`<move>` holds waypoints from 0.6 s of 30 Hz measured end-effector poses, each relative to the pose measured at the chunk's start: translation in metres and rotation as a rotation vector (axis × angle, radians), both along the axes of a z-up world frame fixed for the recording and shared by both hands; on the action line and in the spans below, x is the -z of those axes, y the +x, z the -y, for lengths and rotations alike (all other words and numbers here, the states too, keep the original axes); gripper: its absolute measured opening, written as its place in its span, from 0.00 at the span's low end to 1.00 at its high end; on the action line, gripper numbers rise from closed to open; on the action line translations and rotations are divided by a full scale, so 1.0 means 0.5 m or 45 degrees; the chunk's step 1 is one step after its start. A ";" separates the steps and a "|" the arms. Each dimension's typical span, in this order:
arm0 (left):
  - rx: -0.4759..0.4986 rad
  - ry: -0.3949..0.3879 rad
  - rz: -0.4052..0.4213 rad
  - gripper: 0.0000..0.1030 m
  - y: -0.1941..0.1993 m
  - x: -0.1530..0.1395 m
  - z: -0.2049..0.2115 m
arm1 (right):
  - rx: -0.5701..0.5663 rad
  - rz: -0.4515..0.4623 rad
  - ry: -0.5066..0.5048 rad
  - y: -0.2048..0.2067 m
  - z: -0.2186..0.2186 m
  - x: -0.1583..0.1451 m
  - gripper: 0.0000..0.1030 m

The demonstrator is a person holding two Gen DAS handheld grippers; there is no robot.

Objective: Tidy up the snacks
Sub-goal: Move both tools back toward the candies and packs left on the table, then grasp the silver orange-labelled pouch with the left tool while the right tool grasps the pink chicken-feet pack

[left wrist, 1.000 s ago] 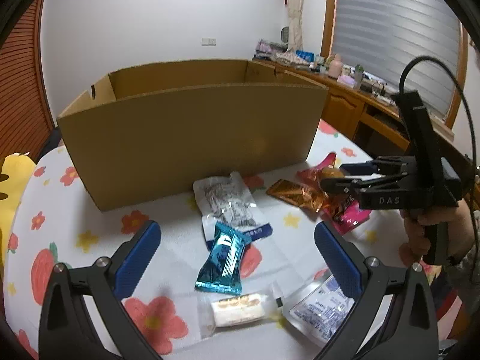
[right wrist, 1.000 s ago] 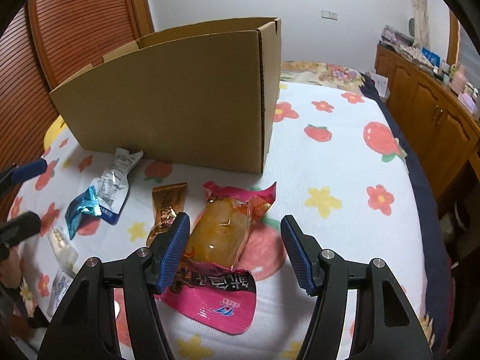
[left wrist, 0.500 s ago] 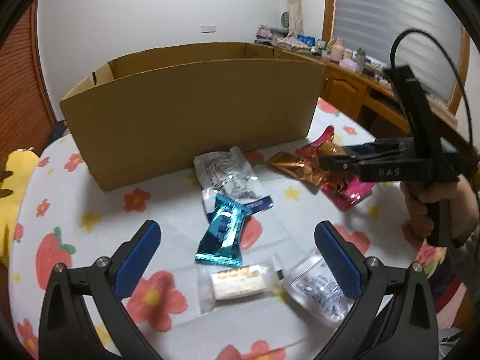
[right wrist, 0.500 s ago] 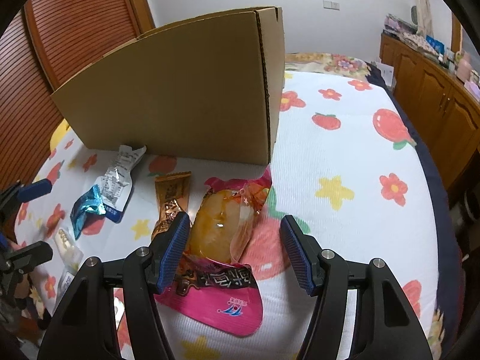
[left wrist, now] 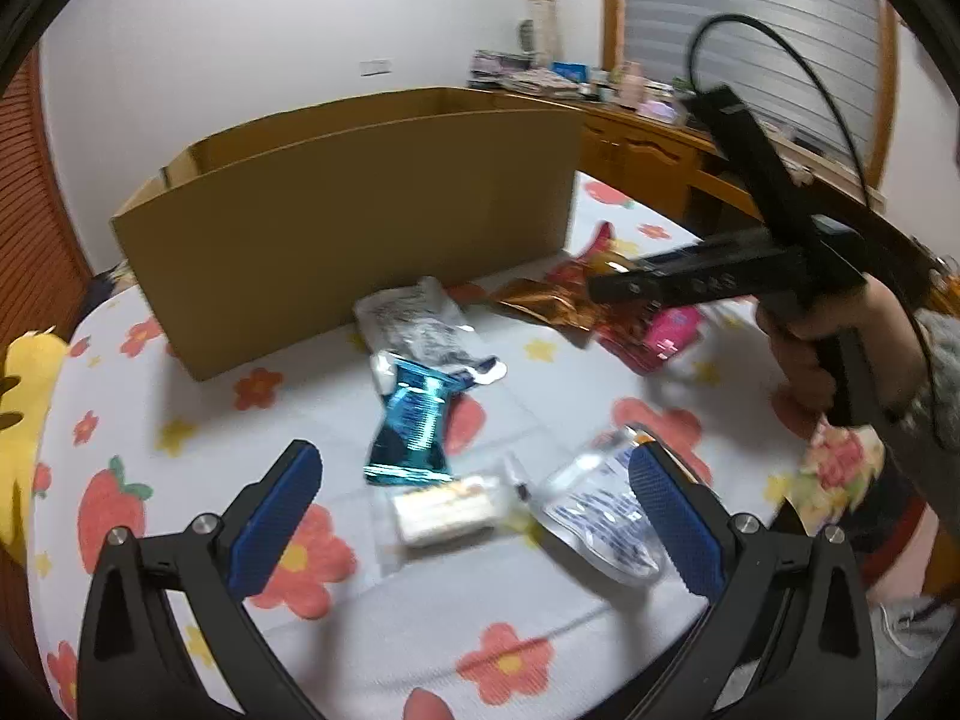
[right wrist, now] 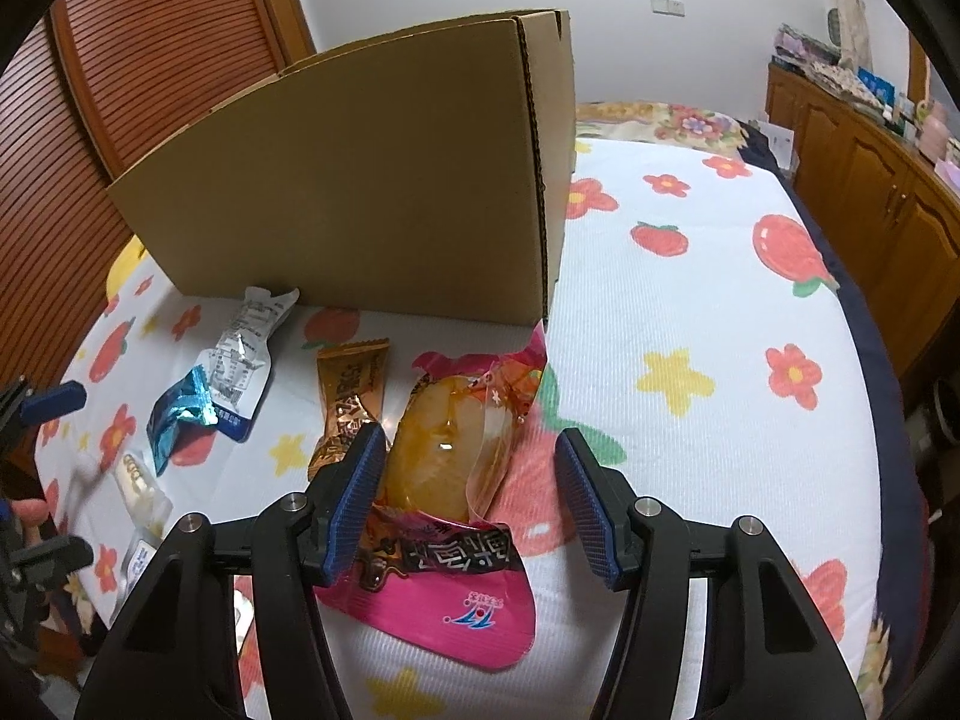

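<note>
An open cardboard box [left wrist: 348, 204] [right wrist: 372, 192] stands on the flowered cloth. In front of it lie a pink-and-clear pack with a yellow piece [right wrist: 456, 456] [left wrist: 648, 330], an orange wrapper [right wrist: 351, 402] [left wrist: 546, 303], a silver-white pouch [left wrist: 414, 324] [right wrist: 240, 354], a blue foil pack [left wrist: 414, 426] [right wrist: 180, 420], a clear-wrapped biscuit [left wrist: 444, 510] [right wrist: 141, 486] and a white-blue pouch [left wrist: 600, 516]. My left gripper [left wrist: 474, 522] is open above the biscuit. My right gripper [right wrist: 471, 498] is open, straddling the pink pack; it also shows in the left wrist view [left wrist: 618, 288].
The table [right wrist: 690, 300] has a white cloth with flowers and strawberries. A wooden sideboard [right wrist: 870, 180] with clutter runs along the right. A slatted wooden door [right wrist: 120, 60] is behind the box. A yellow cushion [left wrist: 24, 408] lies at the left.
My left gripper has pulled back and tilted, so the snacks sit further from it. My right gripper has moved forward and lower over the pink pack, closer to the box. Both stay open.
</note>
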State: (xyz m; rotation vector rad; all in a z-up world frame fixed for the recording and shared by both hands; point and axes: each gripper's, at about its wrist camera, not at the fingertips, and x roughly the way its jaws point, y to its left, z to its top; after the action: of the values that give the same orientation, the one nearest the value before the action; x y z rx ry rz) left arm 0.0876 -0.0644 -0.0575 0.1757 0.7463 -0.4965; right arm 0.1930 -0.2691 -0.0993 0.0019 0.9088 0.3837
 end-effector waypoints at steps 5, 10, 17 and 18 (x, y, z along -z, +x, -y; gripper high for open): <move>0.065 0.031 -0.020 0.99 -0.007 0.005 0.014 | -0.035 -0.018 0.033 -0.001 0.000 0.000 0.42; 0.158 0.011 -0.065 0.92 -0.011 0.009 0.030 | -0.054 0.000 0.003 -0.009 -0.002 -0.003 0.39; 0.271 0.120 -0.072 0.89 -0.028 0.012 0.067 | -0.023 0.043 -0.027 -0.042 0.028 -0.019 0.39; 0.289 0.138 -0.075 0.89 -0.030 0.013 0.073 | -0.014 0.047 -0.030 -0.047 0.034 -0.021 0.39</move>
State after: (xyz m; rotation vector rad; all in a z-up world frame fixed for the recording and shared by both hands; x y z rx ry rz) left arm 0.0728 -0.1007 -0.0640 0.3509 0.8159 -0.6791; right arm 0.1697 -0.2860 -0.0890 -0.0317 0.8772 0.3820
